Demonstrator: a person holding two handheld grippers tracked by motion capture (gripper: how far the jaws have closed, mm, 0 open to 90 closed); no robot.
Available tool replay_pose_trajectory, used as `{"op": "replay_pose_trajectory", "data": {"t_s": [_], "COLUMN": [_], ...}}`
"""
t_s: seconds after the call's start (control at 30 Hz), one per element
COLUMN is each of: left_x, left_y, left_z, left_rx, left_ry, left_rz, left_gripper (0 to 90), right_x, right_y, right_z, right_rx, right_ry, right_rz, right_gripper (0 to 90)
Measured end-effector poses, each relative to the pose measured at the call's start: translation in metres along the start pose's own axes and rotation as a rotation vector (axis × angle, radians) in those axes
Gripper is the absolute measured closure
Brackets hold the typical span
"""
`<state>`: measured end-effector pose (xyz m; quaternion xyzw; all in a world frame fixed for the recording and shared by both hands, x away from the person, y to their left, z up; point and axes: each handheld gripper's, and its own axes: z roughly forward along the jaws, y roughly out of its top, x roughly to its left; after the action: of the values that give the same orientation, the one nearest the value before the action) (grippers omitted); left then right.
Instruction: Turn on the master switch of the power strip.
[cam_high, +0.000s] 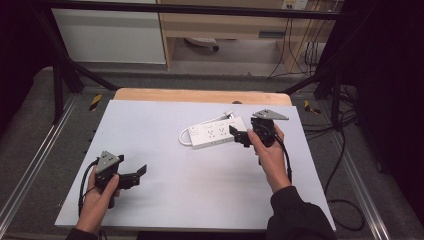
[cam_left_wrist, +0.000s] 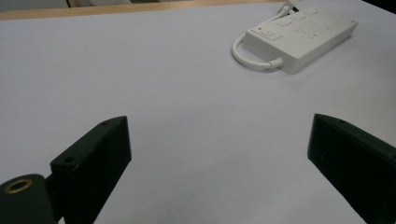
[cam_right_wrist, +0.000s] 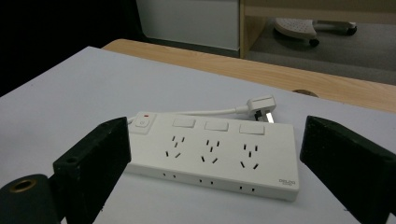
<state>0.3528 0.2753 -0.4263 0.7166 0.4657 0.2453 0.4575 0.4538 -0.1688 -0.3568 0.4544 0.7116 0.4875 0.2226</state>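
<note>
Right gripper (cam_high: 241, 136): fingers (cam_right_wrist: 91, 163) spread wide, holding nothing. In the right gripper view they frame the power strip (cam_right_wrist: 212, 156) along its long axis, one finger off the switch end, the other off the far end, both apart from the casing. Judgement: the step in hand is the approach to grasp the strip.

Left gripper (cam_high: 136, 175): fingers (cam_left_wrist: 93, 156) likewise spread and empty, poised at the near left of the table (cam_high: 165, 200), well apart from the strip.

Power strip (cam_high: 214, 133): lies flat, sockets up, at the far right of the table. Its cord (cam_left_wrist: 247, 58) loops out from the switch end; the plug (cam_right_wrist: 261, 103) rests on the table just beyond the strip's far edge.

Recommendations for the grasp:
- The strip's length looks close to the limit of the spread; turning the wrist to close across the narrower width would likely be more secure.
- Lower until the fingers reach the side walls before closing; a high grip on the top edges may slip on smooth plastic.
- Keep clear of the cord loop and plug so neither is pinched or dragged.
- The left gripper is free to steady the switch end if the strip pivots.
</note>
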Motion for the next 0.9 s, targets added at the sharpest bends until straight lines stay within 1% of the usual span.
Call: {"op": "replay_pose_trajectory", "data": {"t_s": [0.27, 0.5, 0.6, 0.73, 0.77, 0.83, 0.9], "left_x": [0.006, 0.01, 0.01, 0.012, 0.012, 0.014, 0.014], "left_y": [0.0, -0.001, -0.001, -0.002, -0.002, -0.002, -0.003], "left_z": [-0.005, -0.007, -0.009, -0.011, -0.011, -0.012, -0.012], "left_rx": [-0.021, -0.029, -0.04, -0.042, -0.047, -0.046, -0.049], "left_ry": [0.026, 0.043, 0.045, 0.047, 0.04, 0.027, 0.03], "left_rz": [-0.033, -0.057, -0.072, -0.077, -0.096, -0.113, -0.106], "left_gripper": [6.0, 6.3, 6.4, 6.4, 6.7, 6.8, 7.0], "right_x": [-0.004, -0.011, -0.016, -0.023, -0.025, -0.028, -0.032], "right_y": [-0.012, -0.027, -0.036, -0.048, -0.051, -0.057, -0.063], "right_z": [-0.024, -0.046, -0.054, -0.066, -0.069, -0.075, -0.081], "right_rx": [-0.031, -0.06, -0.072, -0.084, -0.088, -0.095, -0.099], "right_ry": [0.013, -0.002, -0.005, -0.016, -0.021, -0.025, -0.037], "right_rz": [-0.018, -0.054, -0.054, -0.054, -0.051, -0.04, -0.034], "right_gripper": [8.7, 7.8, 7.8, 7.5, 7.5, 7.2, 6.9]}}
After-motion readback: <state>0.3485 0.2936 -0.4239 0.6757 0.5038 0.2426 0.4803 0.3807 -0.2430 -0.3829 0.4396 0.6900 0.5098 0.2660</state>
